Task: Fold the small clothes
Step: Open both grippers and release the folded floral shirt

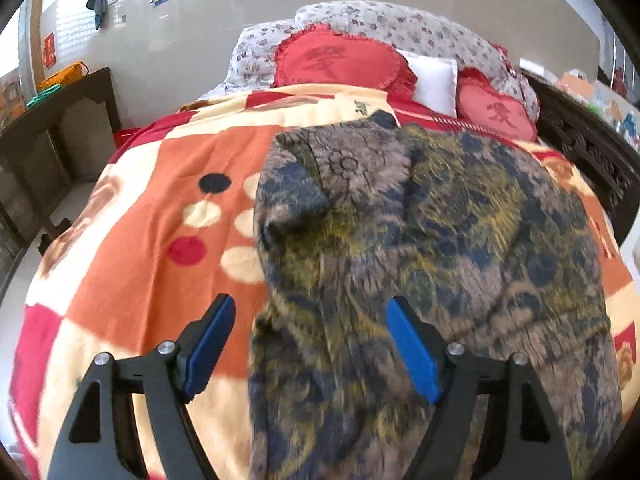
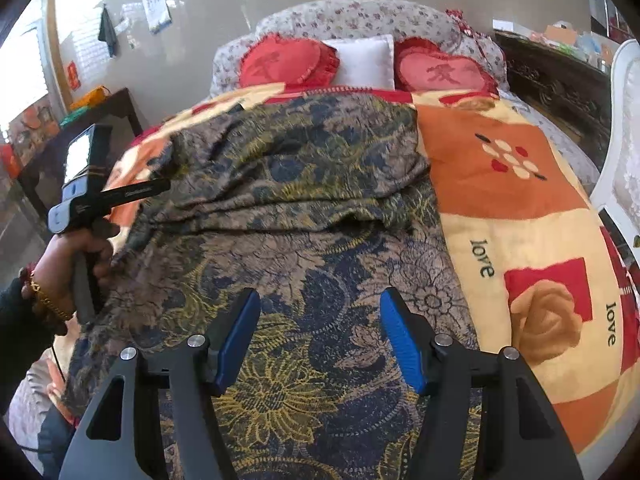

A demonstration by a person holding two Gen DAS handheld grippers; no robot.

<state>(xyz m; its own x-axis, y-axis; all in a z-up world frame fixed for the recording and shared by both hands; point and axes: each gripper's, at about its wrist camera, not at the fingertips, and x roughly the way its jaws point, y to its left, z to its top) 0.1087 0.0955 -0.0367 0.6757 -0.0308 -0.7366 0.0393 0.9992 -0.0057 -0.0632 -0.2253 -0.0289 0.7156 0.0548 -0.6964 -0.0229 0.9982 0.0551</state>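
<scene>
A brown, navy and yellow floral garment (image 1: 420, 232) lies spread on the bed, with a fold across its middle in the right wrist view (image 2: 304, 184). My left gripper (image 1: 310, 312) is open and empty, hovering over the garment's left edge. My right gripper (image 2: 320, 304) is open and empty above the garment's near part. The left gripper's handle and the hand holding it (image 2: 80, 216) show at the garment's left side in the right wrist view; its fingertips are out of sight there.
An orange, cream and red blanket (image 1: 140, 240) (image 2: 500, 184) covers the bed. Red heart cushions (image 2: 288, 62), a white pillow (image 2: 364, 60) and floral pillows sit at the head. Dark wooden furniture stands left (image 1: 48, 148) and right (image 2: 560, 80). A white chair (image 2: 624, 152) stands far right.
</scene>
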